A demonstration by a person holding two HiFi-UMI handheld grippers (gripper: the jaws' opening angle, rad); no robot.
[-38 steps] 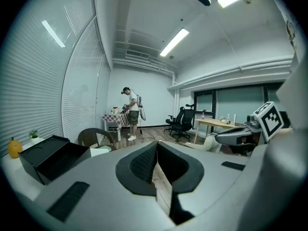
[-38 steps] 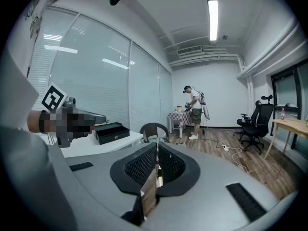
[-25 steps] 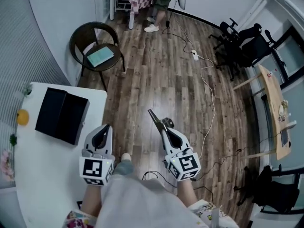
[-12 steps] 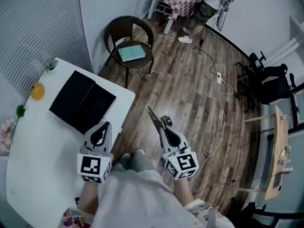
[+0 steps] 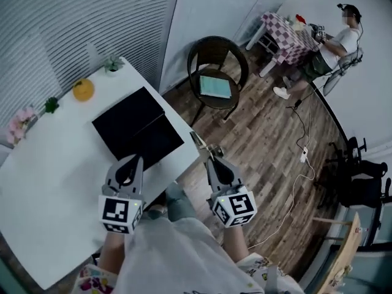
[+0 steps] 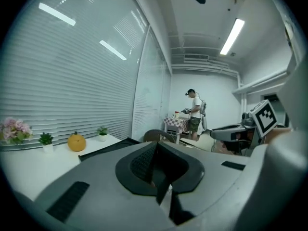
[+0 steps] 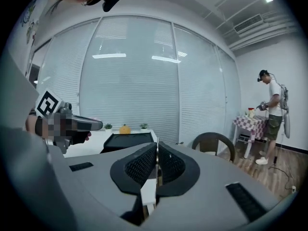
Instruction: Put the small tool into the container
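Right claw [image 5: 211, 162] clenched on the small tool [image 5: 198, 144] (a thin metal piece poking forward), at the white counter [image 5: 55, 170] edge, left claw [image 5: 128, 163] clenched empty, near the black container [image 5: 138, 127] on the counter

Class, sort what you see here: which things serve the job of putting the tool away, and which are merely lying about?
Job in hand: thin metal small tool; right gripper, shut on it; black rectangular container.
Lying about: orange round ornament; pink flowers; brown wicker chair.
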